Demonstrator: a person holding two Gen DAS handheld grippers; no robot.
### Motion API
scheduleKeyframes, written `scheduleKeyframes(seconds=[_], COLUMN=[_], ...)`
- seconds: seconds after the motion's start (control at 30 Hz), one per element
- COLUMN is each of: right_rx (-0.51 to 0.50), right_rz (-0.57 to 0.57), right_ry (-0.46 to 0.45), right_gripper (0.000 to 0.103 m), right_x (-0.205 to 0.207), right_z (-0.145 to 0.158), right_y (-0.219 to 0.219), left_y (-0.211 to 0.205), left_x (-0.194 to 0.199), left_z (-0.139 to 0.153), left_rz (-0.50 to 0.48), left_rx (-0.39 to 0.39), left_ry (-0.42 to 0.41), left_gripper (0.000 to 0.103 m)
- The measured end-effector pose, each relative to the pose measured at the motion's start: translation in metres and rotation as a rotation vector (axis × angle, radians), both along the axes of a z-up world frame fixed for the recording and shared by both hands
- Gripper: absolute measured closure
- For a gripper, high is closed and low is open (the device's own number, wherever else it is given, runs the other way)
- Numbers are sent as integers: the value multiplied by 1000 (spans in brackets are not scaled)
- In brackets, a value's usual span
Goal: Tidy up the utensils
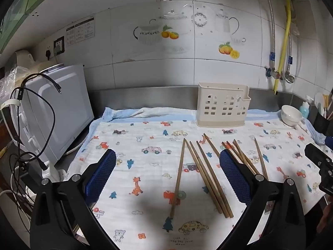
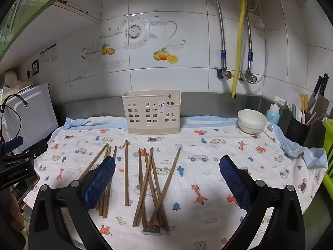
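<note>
Several brown wooden chopsticks (image 1: 205, 179) lie loose on a cartoon-print cloth (image 1: 141, 145); in the right wrist view they (image 2: 145, 185) lie in a left bunch, a single one and a crossed pile. A cream plastic utensil holder (image 1: 222, 108) stands upright and empty at the back of the cloth, also seen in the right wrist view (image 2: 152, 112). My left gripper (image 1: 167, 175) is open and empty above the cloth, left of the chopsticks. My right gripper (image 2: 167, 177) is open and empty, hovering over the crossed pile.
A white bowl (image 2: 251, 121) sits at the back right on the cloth. A white appliance (image 1: 56, 112) with cables stands at the left. A black cup of utensils (image 2: 297, 129), a blue bottle (image 2: 272, 113) and a green basket (image 2: 328, 152) are at the right. The tiled wall is behind.
</note>
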State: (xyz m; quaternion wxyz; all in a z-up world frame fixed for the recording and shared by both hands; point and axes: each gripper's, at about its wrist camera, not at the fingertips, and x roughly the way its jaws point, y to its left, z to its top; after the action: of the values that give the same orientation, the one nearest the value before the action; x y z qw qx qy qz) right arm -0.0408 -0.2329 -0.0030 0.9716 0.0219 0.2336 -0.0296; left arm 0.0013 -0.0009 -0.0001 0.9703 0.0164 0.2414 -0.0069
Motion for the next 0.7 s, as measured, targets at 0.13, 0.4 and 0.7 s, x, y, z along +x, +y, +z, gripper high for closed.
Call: scheduleKeyframes(seconds=[0.13,0.4,0.7], right_rx=[0,-1,-3], right_rz=[4,3,3], right_ry=[-3,-21,-35], right_gripper=[6,6,6], right_x=[0,3,-3], right_z=[-3,13,9], right_y=[3,5,2], left_y=[5,0,-1], left_x=[-3,-5,-4], left_z=[6,5,9], left_rz=[-13,-2,18], left_rx=[-11,-10,-7], left_ry=[-23,-27,-31], left_gripper=[5,5,5])
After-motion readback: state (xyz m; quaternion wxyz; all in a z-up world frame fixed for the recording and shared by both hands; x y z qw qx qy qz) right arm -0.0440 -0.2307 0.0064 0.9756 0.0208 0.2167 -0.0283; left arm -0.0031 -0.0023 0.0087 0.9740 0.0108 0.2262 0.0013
